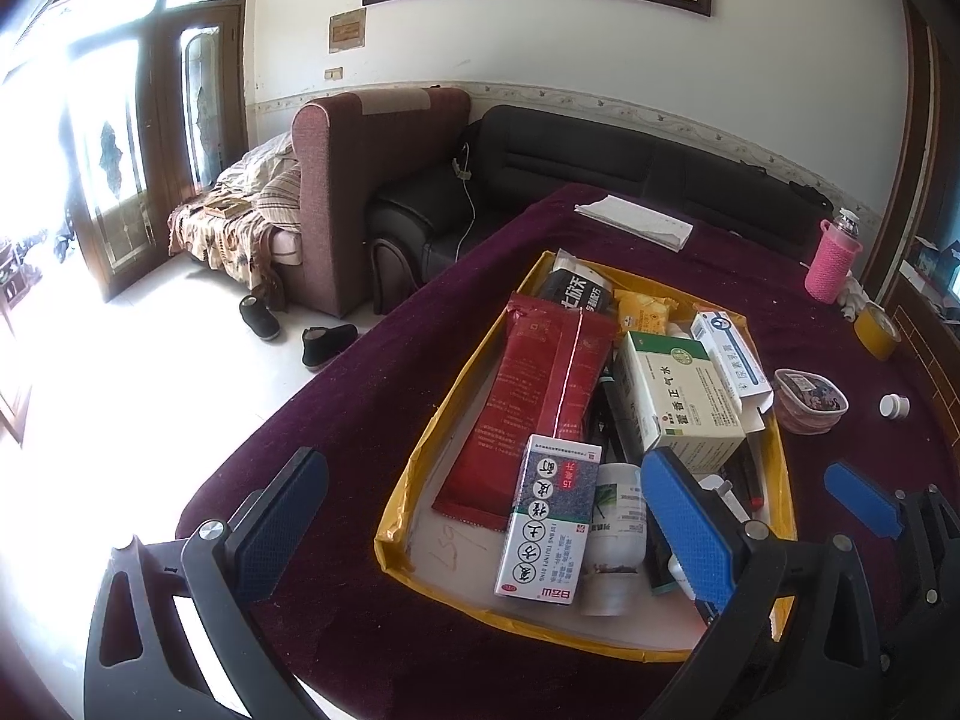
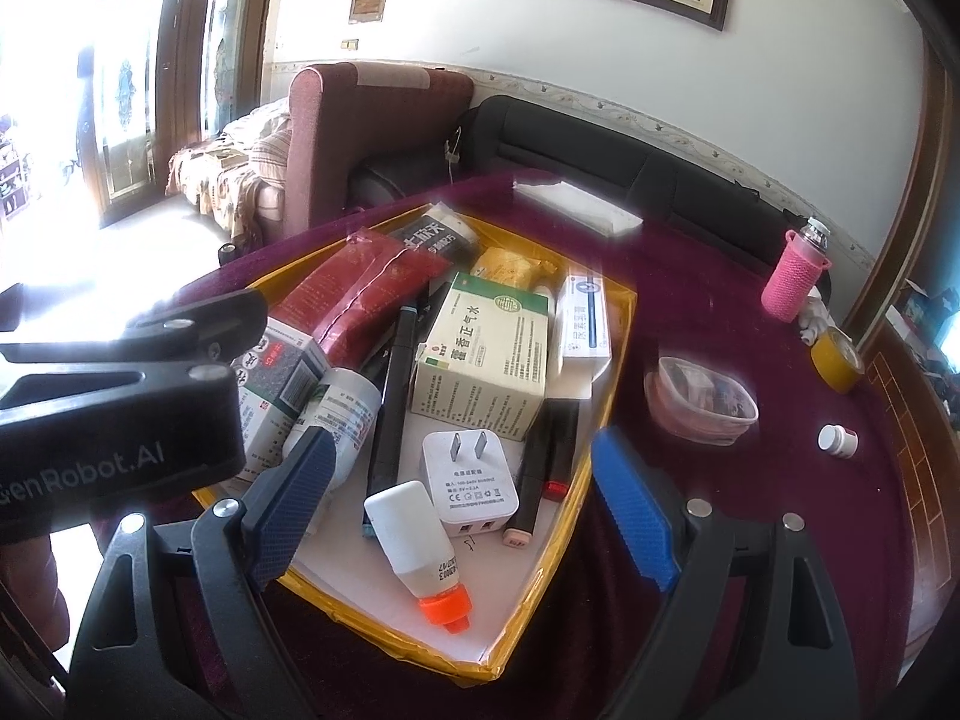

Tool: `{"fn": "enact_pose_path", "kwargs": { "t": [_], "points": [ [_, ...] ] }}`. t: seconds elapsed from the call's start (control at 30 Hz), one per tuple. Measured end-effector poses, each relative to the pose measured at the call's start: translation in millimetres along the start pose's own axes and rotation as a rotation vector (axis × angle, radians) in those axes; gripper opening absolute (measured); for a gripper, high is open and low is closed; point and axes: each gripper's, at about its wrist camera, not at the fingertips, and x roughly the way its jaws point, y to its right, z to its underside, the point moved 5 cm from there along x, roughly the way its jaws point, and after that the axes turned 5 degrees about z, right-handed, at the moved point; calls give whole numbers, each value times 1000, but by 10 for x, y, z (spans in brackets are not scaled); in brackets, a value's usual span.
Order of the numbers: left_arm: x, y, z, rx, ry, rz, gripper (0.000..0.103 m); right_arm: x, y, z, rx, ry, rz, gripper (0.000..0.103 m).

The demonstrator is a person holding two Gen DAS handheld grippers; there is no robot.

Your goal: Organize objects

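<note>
Both grippers hover over a yellow-rimmed tray (image 1: 414, 468) of medicines and small goods on the maroon-covered counter (image 1: 360, 372), and both stand released, jaws spread wide with nothing between them. In the left wrist view the left gripper (image 1: 480, 522) frames the tray's near end: a grey-and-white box (image 1: 549, 519) lies between the jaws, touching a white bottle (image 1: 618, 531) just beside the right-hand jaw. Ahead of the jaws a long red packet (image 1: 540, 396) lies lengthwise, with a black packet (image 1: 579, 294) past its far end and a green-and-white box (image 1: 681, 399) ahead of the right-hand jaw, a blue-striped box (image 1: 729, 354) leaning against its far side. The right gripper (image 1: 864, 501) shows at the lower right edge of this view, outside the tray. In the right wrist view the right gripper (image 2: 462, 516) hangs over the tray's near corner; between its jaws lie a white plug adapter (image 2: 471, 483) and a dropper bottle (image 2: 420, 546) with an orange cap, touching one another. Black markers (image 2: 393, 396) lie ahead of the jaws, along either side of the adapter. The left gripper's black body (image 2: 114, 414) fills the space left of the left-hand jaw. Beyond the right-hand jaw, on the bare cloth, sit a pink bowl (image 2: 699, 405), a small white cap (image 2: 837, 439), a yellow tape roll (image 2: 837, 360) and a pink-sleeved bottle (image 2: 795, 276), all apart from the tray.
</note>
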Motion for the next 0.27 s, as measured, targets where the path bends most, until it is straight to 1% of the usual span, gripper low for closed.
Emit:
{"fn": "enact_pose_path", "kwargs": {
  "t": [0.17, 0.27],
  "points": [
    [-62, -18, -4, 12, 26, -31, 102, -9, -10, -6, 6, -4, -7, 88],
    [-59, -15, -11, 12, 19, -39, 102, -15, -5, -8, 11, -5, -10, 88]
  ]
}}
